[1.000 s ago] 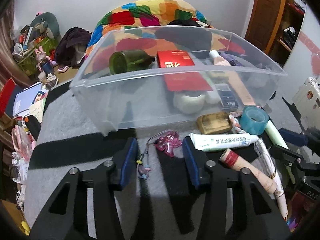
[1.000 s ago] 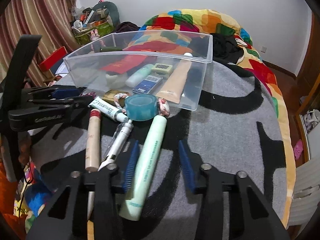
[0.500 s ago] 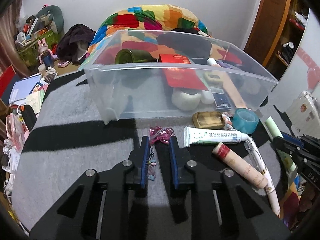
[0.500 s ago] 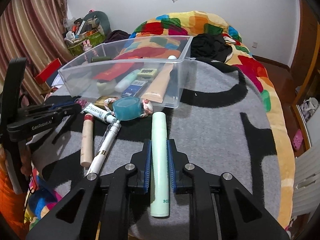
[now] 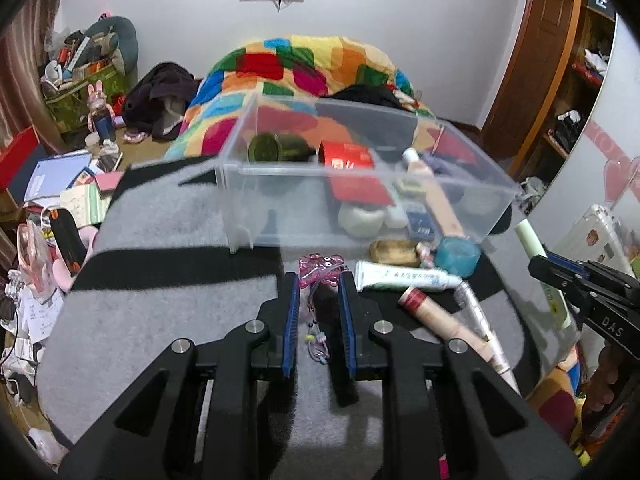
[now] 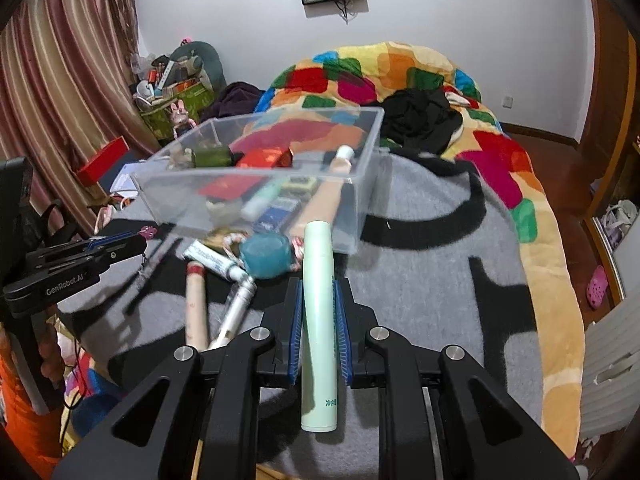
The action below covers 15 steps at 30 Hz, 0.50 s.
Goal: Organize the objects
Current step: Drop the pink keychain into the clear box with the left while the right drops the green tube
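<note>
My left gripper (image 5: pixel 319 285) is shut on a pink translucent charm (image 5: pixel 320 269), held just off the grey blanket, its beaded string (image 5: pixel 316 336) dangling between the fingers. My right gripper (image 6: pixel 318 286) is shut on a pale green tube (image 6: pixel 318 320) that juts forward past the fingertips, tilted up off the bed. The clear plastic bin (image 5: pixel 240 216) stands just beyond both, holding a green bottle (image 5: pixel 276 147), a red packet (image 5: pixel 348 156) and several other items. In the left wrist view the right gripper (image 5: pixel 560 276) shows at the far right with the tube (image 5: pixel 530 236).
Loose on the blanket before the bin lie a white toothpaste tube (image 5: pixel 404 278), a teal tape roll (image 5: pixel 458 254), a beige red-capped tube (image 5: pixel 436 320) and a white pen-like tube (image 5: pixel 480 320). A colourful quilt (image 6: pixel 400 76) lies behind. Clutter fills the floor at left (image 5: pixel 60 184).
Both grippers went from open to shut, the left on the pink charm, the right on the green tube. Both then rose and drew back a little from the bin.
</note>
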Available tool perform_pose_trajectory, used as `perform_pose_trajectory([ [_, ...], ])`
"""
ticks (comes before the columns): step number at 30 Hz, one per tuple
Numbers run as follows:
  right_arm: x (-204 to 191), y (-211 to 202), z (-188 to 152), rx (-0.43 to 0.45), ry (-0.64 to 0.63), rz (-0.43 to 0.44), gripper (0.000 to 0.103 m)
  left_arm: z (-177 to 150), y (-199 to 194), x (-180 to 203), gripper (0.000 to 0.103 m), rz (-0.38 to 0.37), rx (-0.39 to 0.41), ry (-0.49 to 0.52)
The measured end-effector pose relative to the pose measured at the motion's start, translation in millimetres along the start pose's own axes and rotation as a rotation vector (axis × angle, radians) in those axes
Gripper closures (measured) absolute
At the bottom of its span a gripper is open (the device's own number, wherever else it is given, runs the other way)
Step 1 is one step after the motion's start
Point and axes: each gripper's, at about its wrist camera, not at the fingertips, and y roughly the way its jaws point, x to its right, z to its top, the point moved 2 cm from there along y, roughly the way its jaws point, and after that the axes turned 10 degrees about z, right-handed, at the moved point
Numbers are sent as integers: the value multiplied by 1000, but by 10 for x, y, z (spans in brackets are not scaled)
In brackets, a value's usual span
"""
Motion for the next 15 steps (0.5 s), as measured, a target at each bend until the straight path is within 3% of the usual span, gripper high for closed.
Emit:
perform_pose_trajectory([
  [9,-198,-141,388,89,-66,10,89,337,-400,-66,84,-8,133,-7],
  [15,-320,-159,618,124,-122,-1,89,529,-493,-55,84,-10,173,-13],
])
